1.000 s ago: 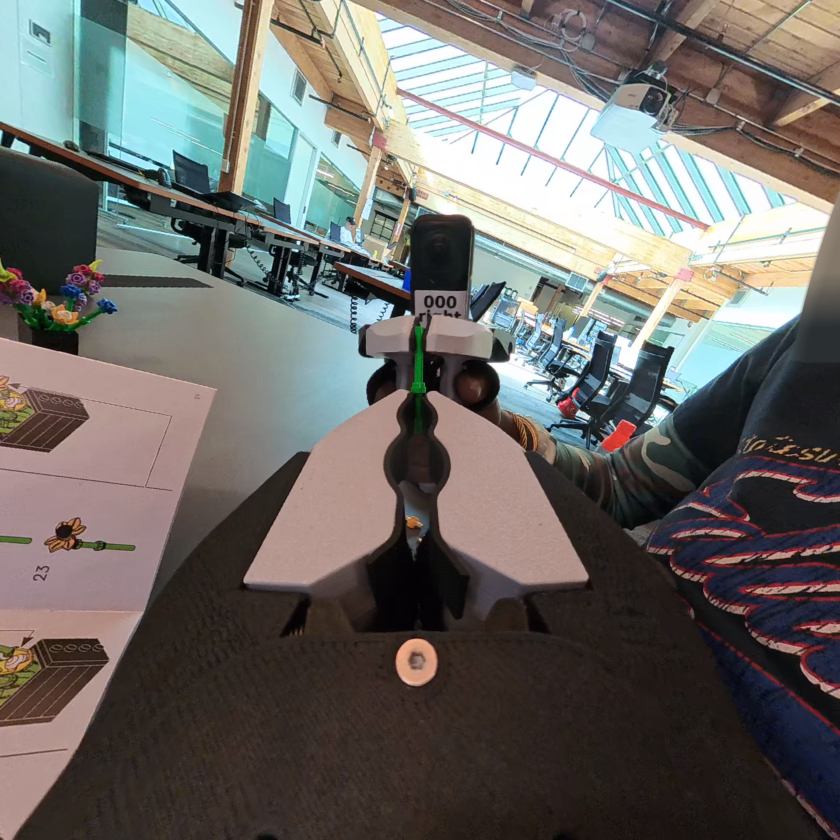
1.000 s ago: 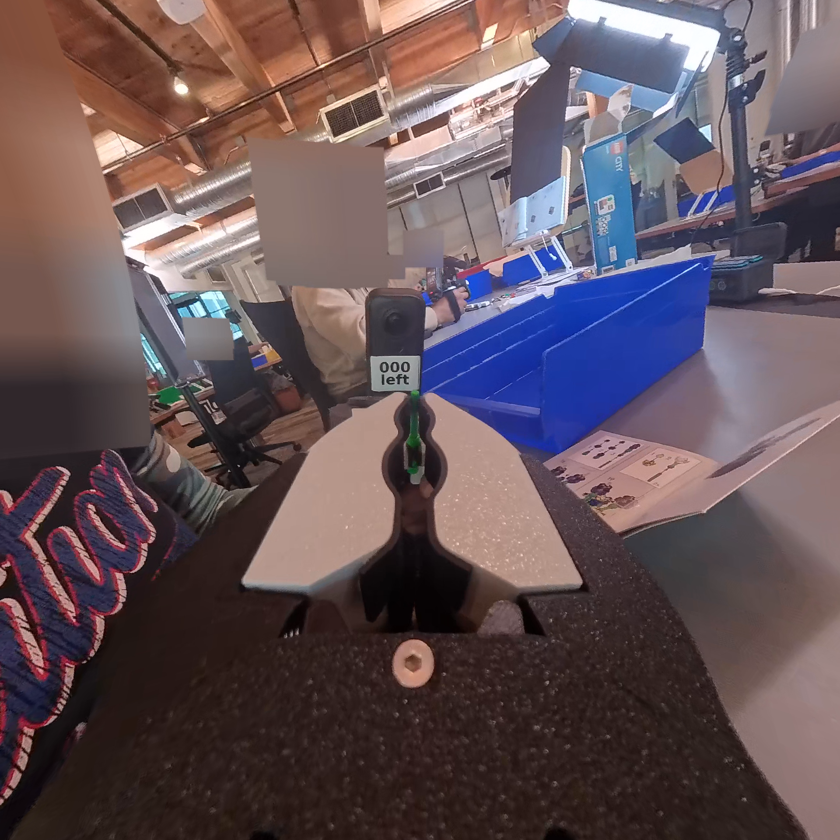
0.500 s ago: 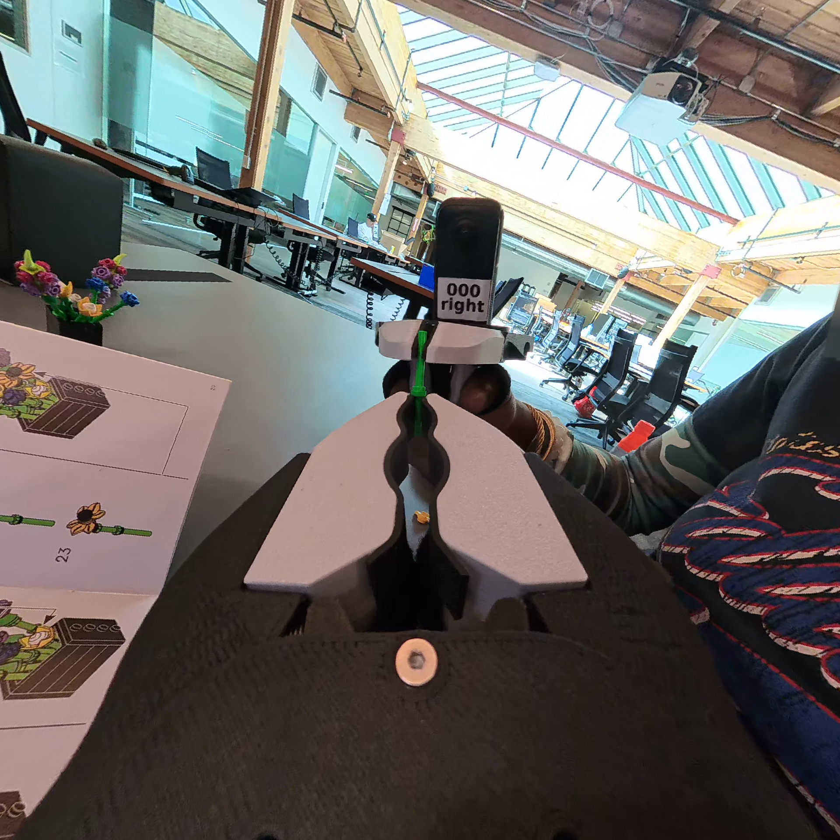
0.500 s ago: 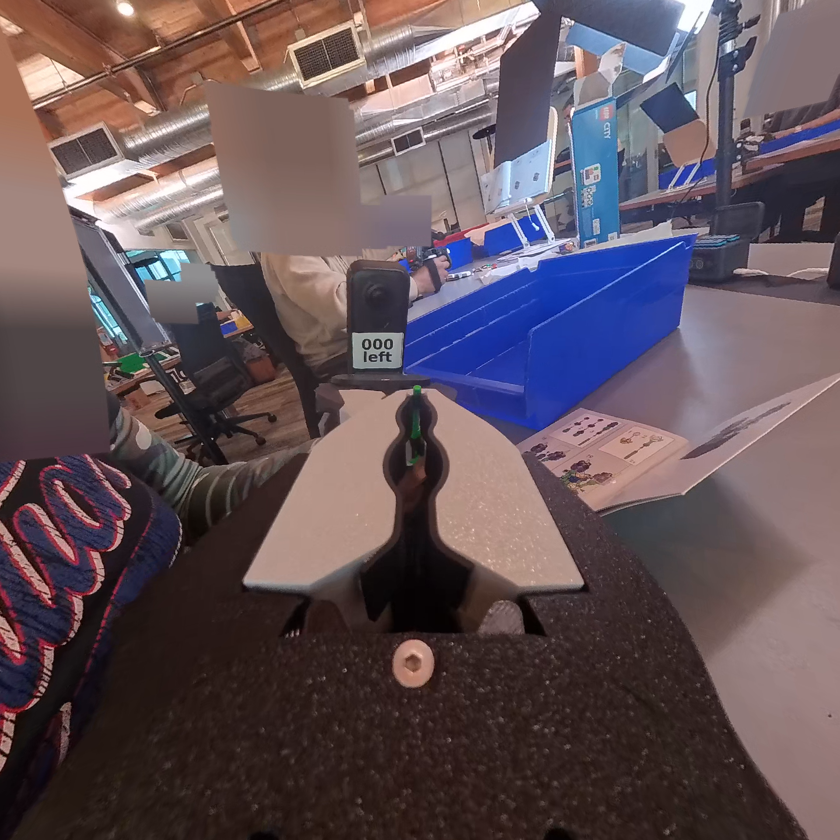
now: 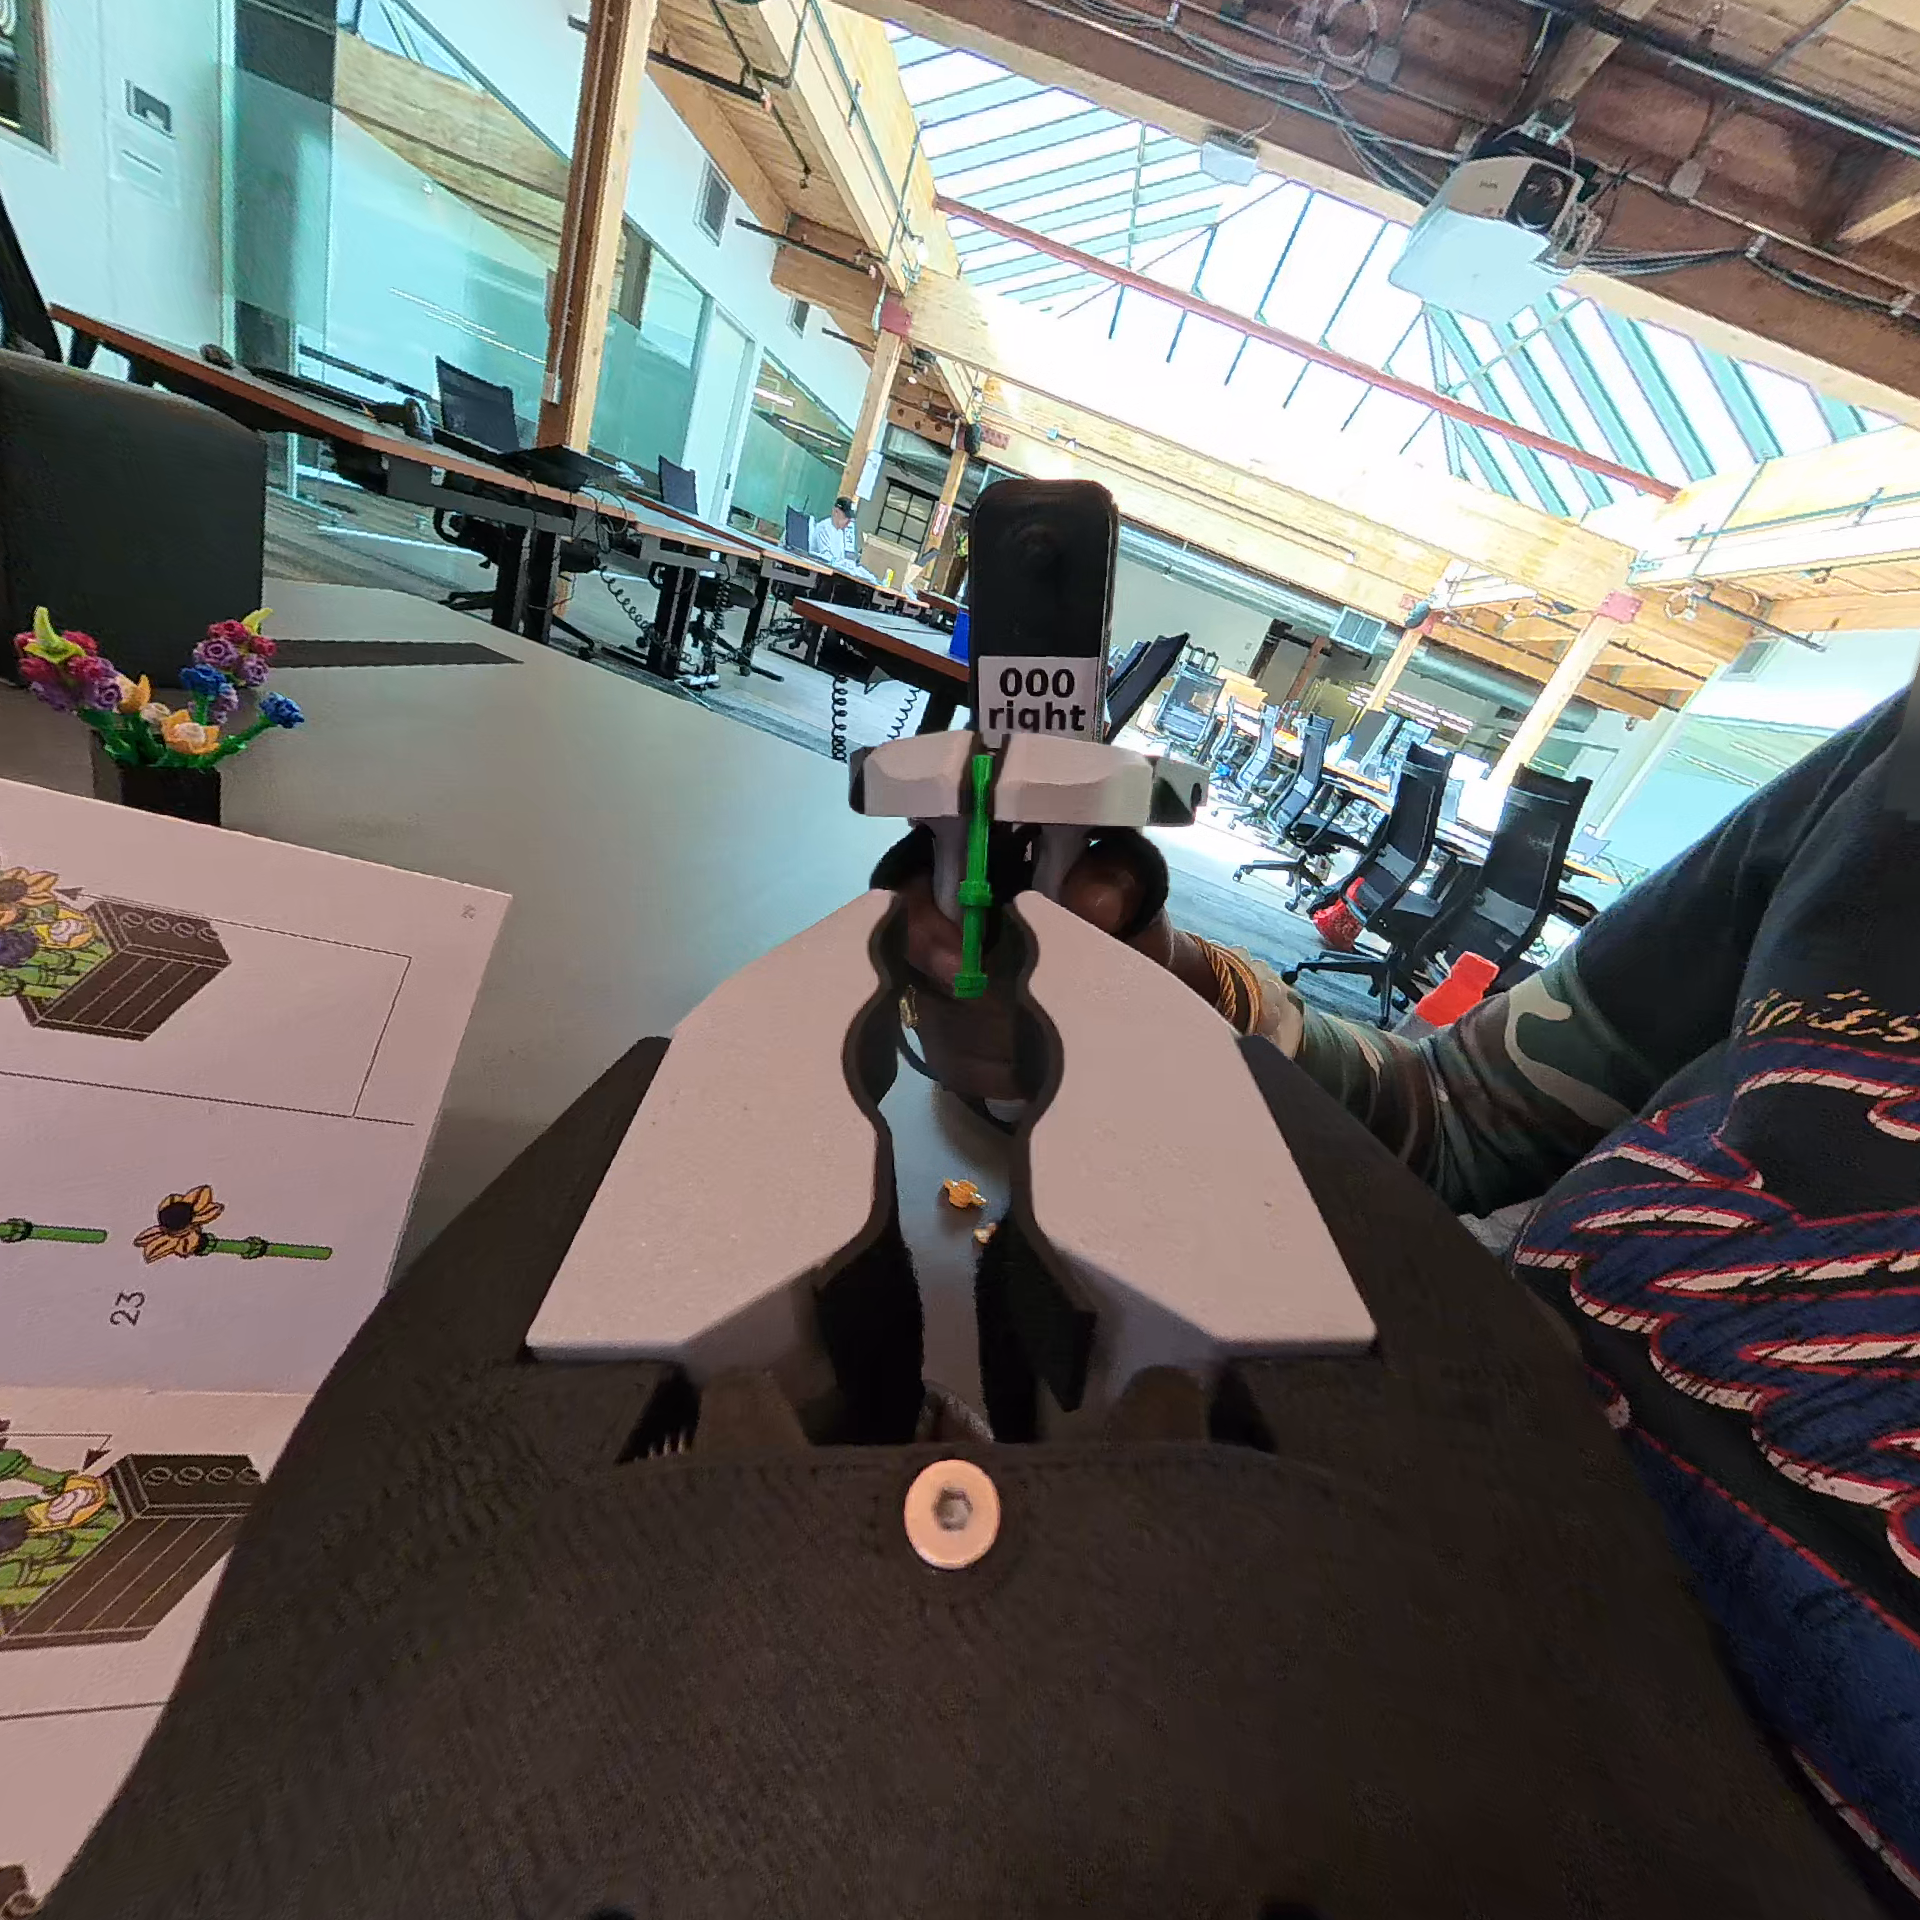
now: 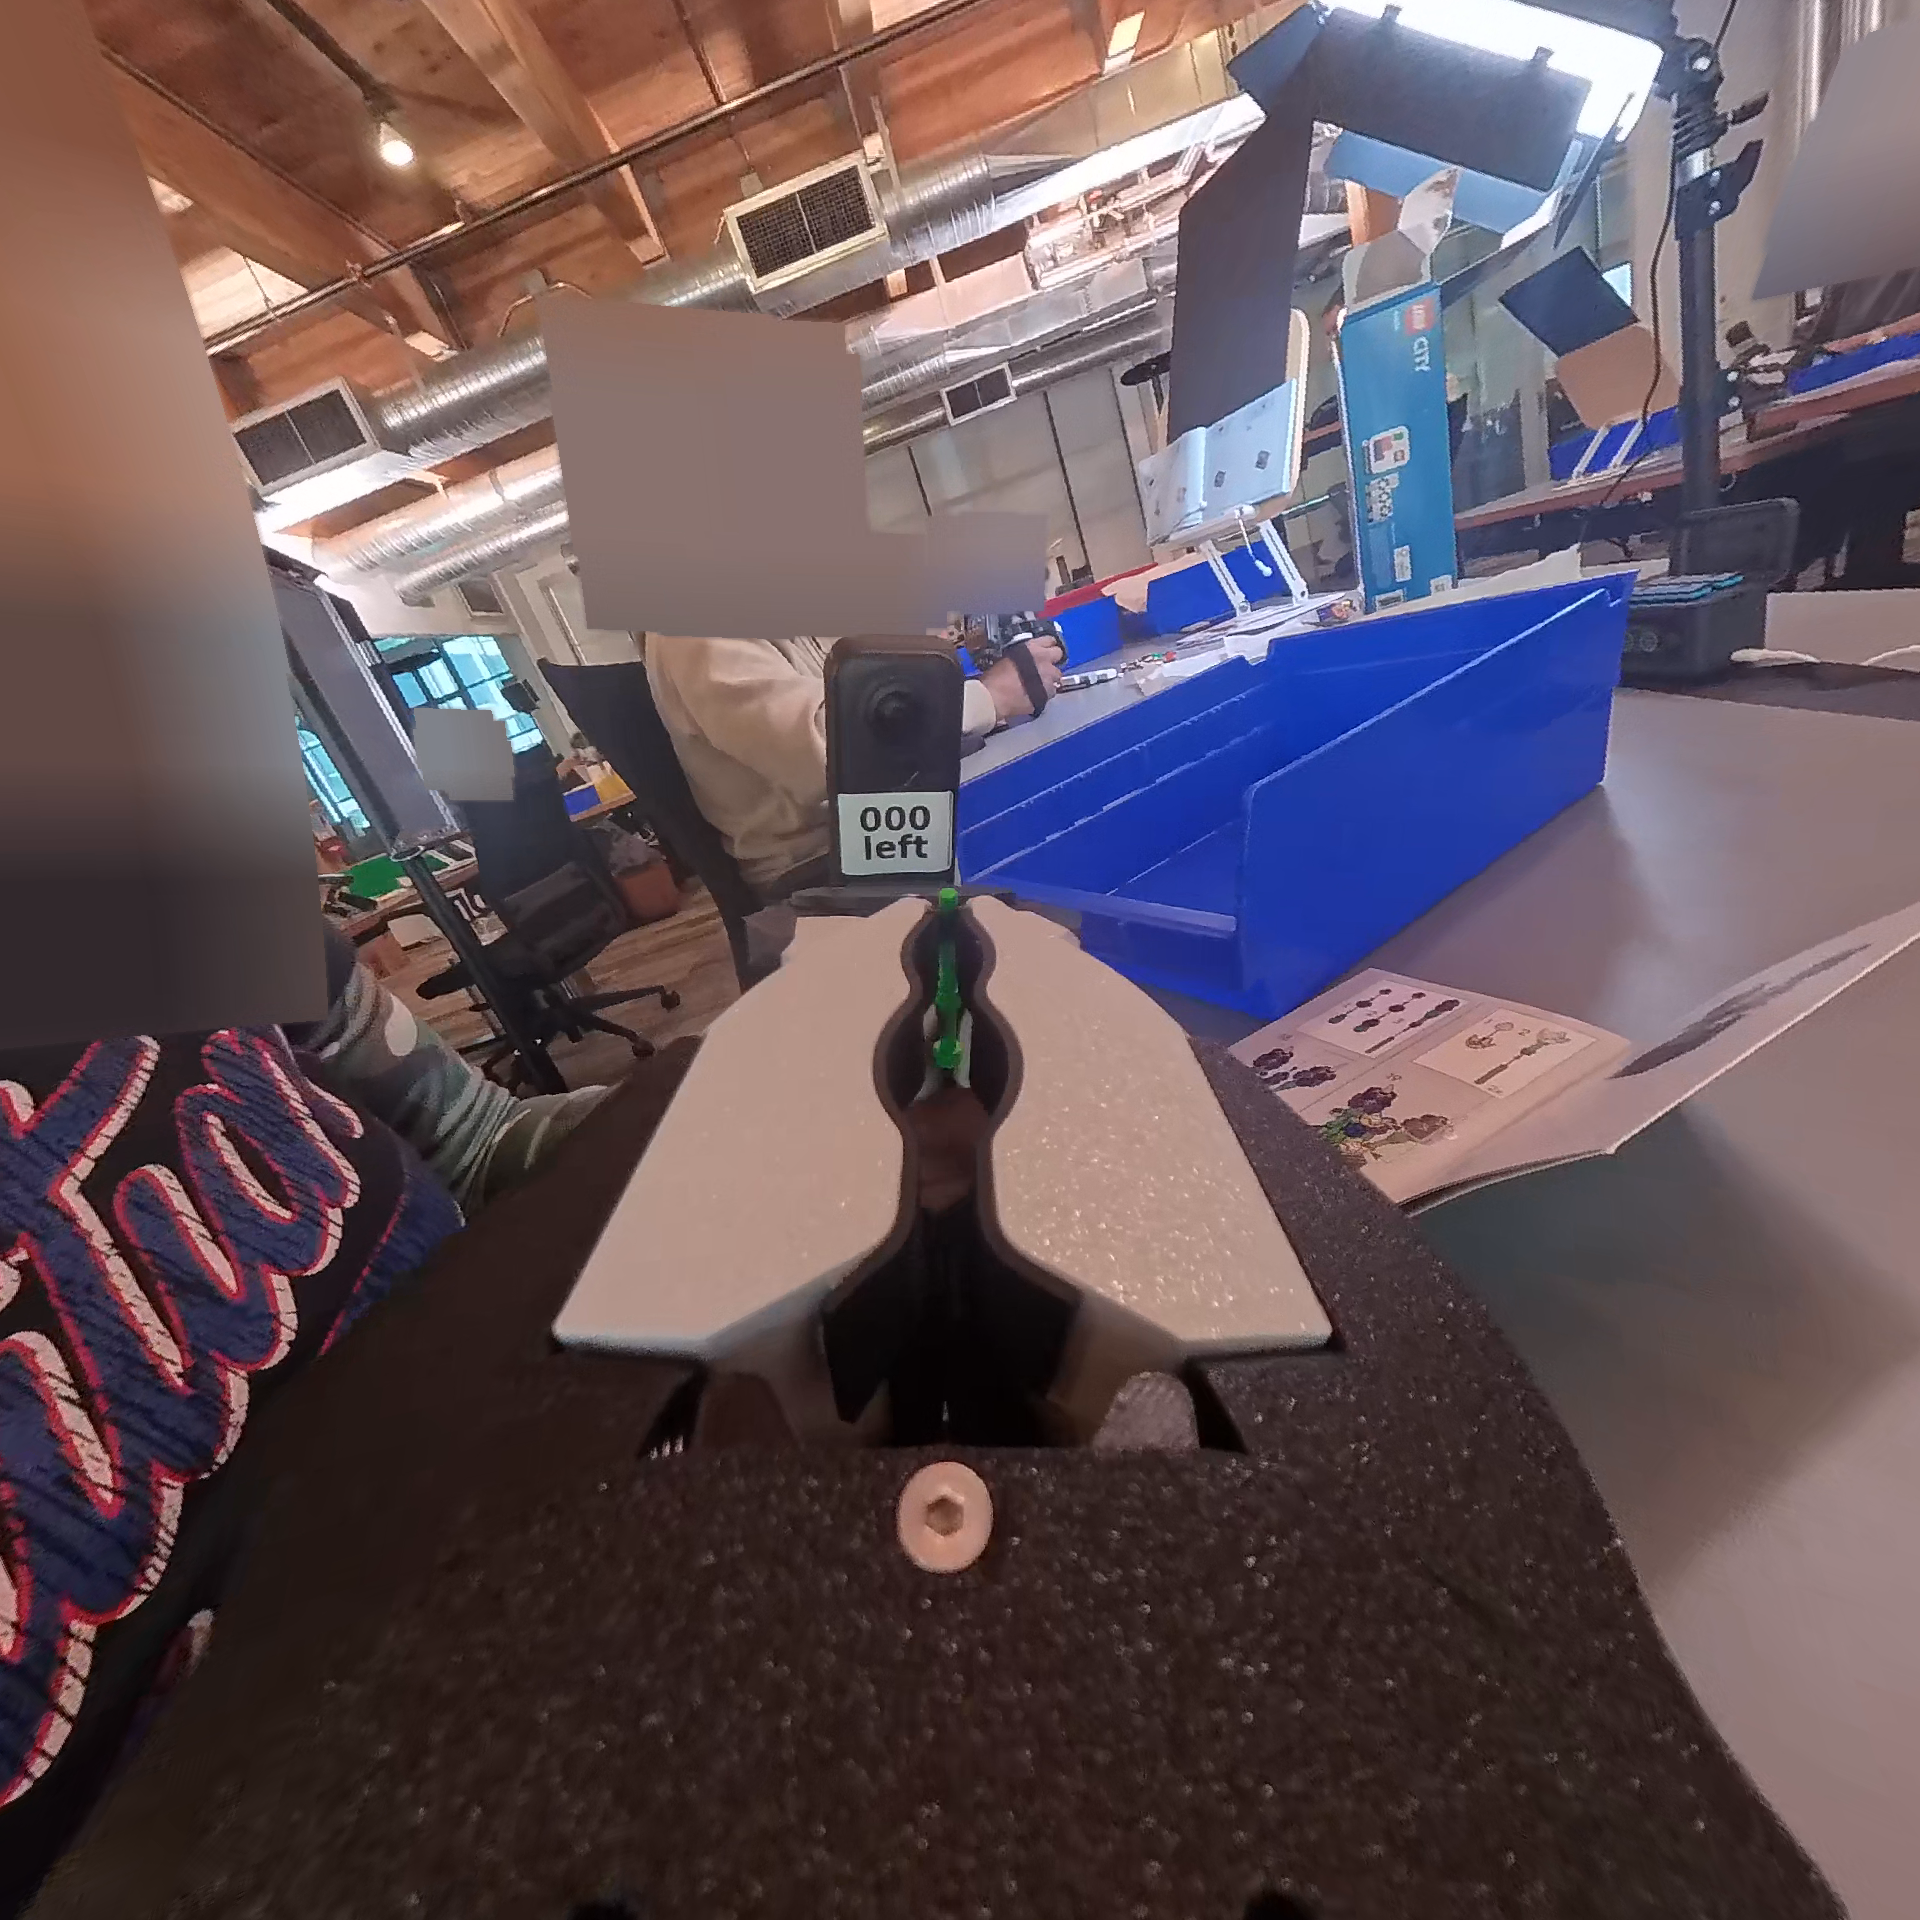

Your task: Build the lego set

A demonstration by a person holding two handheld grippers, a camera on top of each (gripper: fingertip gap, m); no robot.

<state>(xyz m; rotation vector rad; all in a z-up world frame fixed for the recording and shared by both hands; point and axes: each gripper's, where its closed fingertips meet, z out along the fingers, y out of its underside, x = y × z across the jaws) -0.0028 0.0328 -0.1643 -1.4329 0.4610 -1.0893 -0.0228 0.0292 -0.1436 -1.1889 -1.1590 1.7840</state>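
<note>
A thin green lego stem (image 5: 975, 904) hangs upright from my right gripper (image 5: 987, 781), which faces me in the left wrist view and is shut on the stem's top. My left gripper (image 5: 954, 904) is open, and its fingertips stand apart on either side of the stem's lower end without touching it. In the right wrist view my right gripper (image 6: 951, 909) is shut on the same stem (image 6: 945, 987). Two tiny yellow lego pieces (image 5: 964, 1193) lie on the table below. The built lego flower bouquet (image 5: 145, 707) stands at the far left.
An open instruction booklet (image 5: 208, 1039) lies on the grey table at the left, and it also shows in the right wrist view (image 6: 1455, 1081). A large blue bin (image 6: 1351, 810) stands behind it. The person's torso (image 5: 1714, 1195) is close at the side. The tips of both grippers are at nearly the same place.
My left gripper's fingers have spread apart and let go of the green stem. My right gripper still holds the stem, which now shows more clearly between the left fingertips.
</note>
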